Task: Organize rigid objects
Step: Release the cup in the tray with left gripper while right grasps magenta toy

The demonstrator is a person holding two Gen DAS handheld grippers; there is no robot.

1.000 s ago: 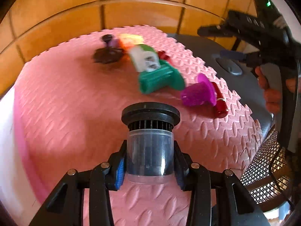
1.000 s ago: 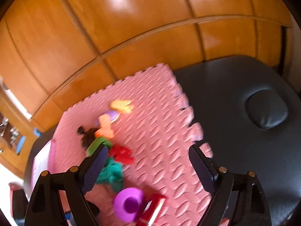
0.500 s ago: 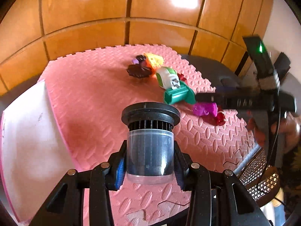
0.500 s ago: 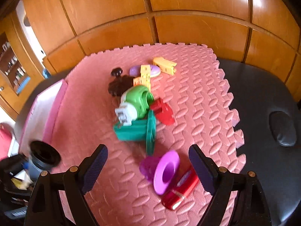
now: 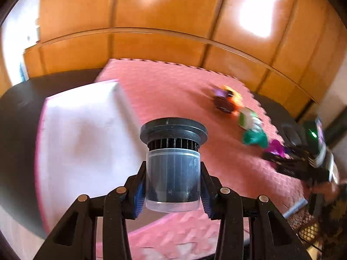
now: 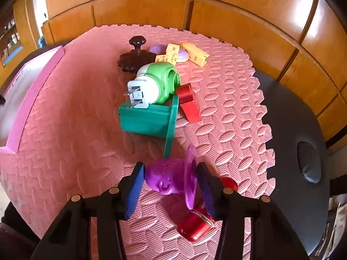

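The purple cup [image 6: 171, 178], a translucent plastic piece with a wide thin flange, lies on its side on the pink foam mat [image 6: 76, 130]; we see the right gripper [image 6: 170, 186] tilted steeply down over it, its jaws just having closed in, blue pads at the cup's base and flange. We cannot tell whether they press yet. The left gripper [image 5: 172, 191] clamps a clear cylindrical jar [image 5: 172, 179] with a ribbed black cap, held above the mat's edge beside a white pink-rimmed tray [image 5: 86, 130]. Behind lie a green box [image 6: 145, 119], a green-and-white plug [image 6: 154, 85] and red blocks; the embossed mat covers a black padded tabletop [image 6: 299, 119] before glossy wooden panels.
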